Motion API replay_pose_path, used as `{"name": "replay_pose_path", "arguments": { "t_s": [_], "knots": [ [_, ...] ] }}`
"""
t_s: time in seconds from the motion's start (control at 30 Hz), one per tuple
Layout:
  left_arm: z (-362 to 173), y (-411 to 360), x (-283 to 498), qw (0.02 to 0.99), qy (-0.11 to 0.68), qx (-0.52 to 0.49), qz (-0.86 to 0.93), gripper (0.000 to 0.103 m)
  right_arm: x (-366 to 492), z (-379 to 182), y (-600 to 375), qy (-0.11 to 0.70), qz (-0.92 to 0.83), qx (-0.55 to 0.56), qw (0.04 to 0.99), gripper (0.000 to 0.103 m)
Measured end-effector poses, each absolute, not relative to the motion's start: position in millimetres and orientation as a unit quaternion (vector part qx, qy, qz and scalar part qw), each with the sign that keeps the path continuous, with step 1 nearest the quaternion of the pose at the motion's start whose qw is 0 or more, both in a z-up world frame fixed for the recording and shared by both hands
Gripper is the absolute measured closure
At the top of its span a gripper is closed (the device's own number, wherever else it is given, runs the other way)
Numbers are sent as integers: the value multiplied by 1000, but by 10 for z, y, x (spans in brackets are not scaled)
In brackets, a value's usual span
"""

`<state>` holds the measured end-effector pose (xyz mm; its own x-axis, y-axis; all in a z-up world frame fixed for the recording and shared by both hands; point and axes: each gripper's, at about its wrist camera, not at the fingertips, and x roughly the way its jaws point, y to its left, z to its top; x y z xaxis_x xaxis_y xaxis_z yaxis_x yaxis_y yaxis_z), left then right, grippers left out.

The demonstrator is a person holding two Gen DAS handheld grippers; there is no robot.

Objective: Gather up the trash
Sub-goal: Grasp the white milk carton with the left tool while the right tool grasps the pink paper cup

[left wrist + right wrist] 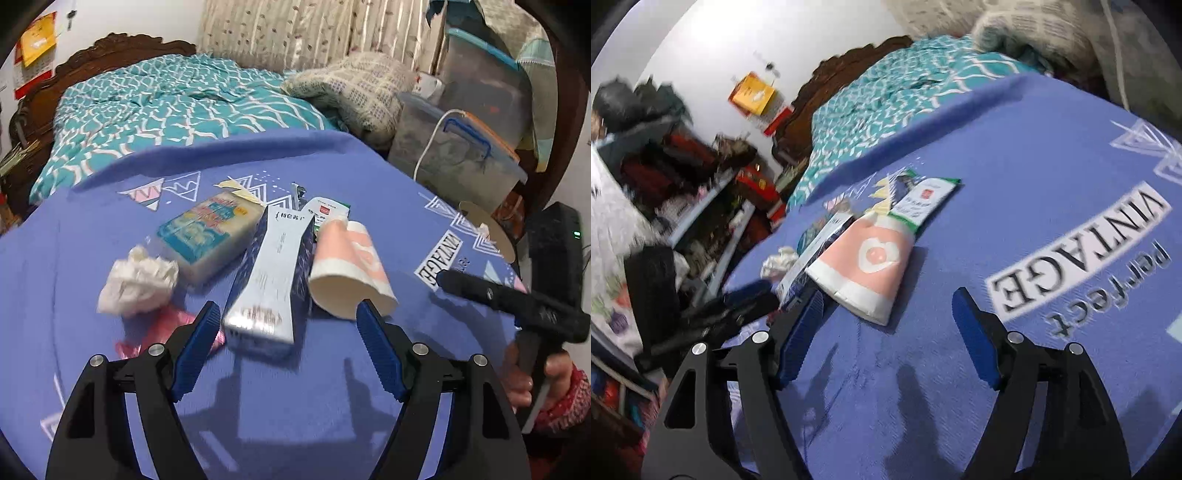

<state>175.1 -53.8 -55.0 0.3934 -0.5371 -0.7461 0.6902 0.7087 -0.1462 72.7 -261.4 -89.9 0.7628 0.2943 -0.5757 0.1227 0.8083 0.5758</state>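
A purple printed cloth [332,155] covered the desk, and every piece of trash seen lay on it in one loose cluster near the middle; no bin or bag showed in either view, so the collecting looked barely begun, with everything left to pick up. Going by the left wrist view, the biggest piece, a blue-and-white carton [267,275], lay at the centre, its near end just ahead of the left claw [286,321], whose blue jaws stood wide apart and empty. At one o'clock from it a flattened pink paper cup [349,264] lay touching the carton's side; at eleven o'clock sat a tissue pack [207,236]; at nine o'clock a crumpled white tissue [138,280] rested beside a scrap of pink wrapper [177,321]; at twelve o'clock, behind the cup, a small green-edged packet [327,212] lay flat. The right claw [886,317] also stood apart with nothing between its jaws, the cup's rim just ahead at eleven o'clock in its own view
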Motion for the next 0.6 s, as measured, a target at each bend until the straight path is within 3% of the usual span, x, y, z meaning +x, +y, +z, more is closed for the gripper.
{"name": "replay_pose_path", "arguments": {
  "t_s": [0.1,0.17,0.23,0.27,0.3,0.6],
  "knots": [
    [-642,-675,1869,822,420,112,-368,32,889,-938,-2359,371,48,245,894,32],
    [-713,-713,1920,818,430,119,-364,35,1017,-980,-2178,389,44,215,895,41],
    [-781,-744,1951,818,437,123,-354,41,1111,-1044,-2110,405,42,195,892,74],
    [-796,-753,1947,818,436,124,-354,50,1145,-1073,-2114,413,44,197,888,75],
    [-803,-740,1930,817,436,122,-356,56,1134,-1084,-2151,411,40,206,887,83],
    [-779,-829,1319,790,444,112,-408,56,196,-961,-2726,374,-3,217,901,86]
  ]
}}
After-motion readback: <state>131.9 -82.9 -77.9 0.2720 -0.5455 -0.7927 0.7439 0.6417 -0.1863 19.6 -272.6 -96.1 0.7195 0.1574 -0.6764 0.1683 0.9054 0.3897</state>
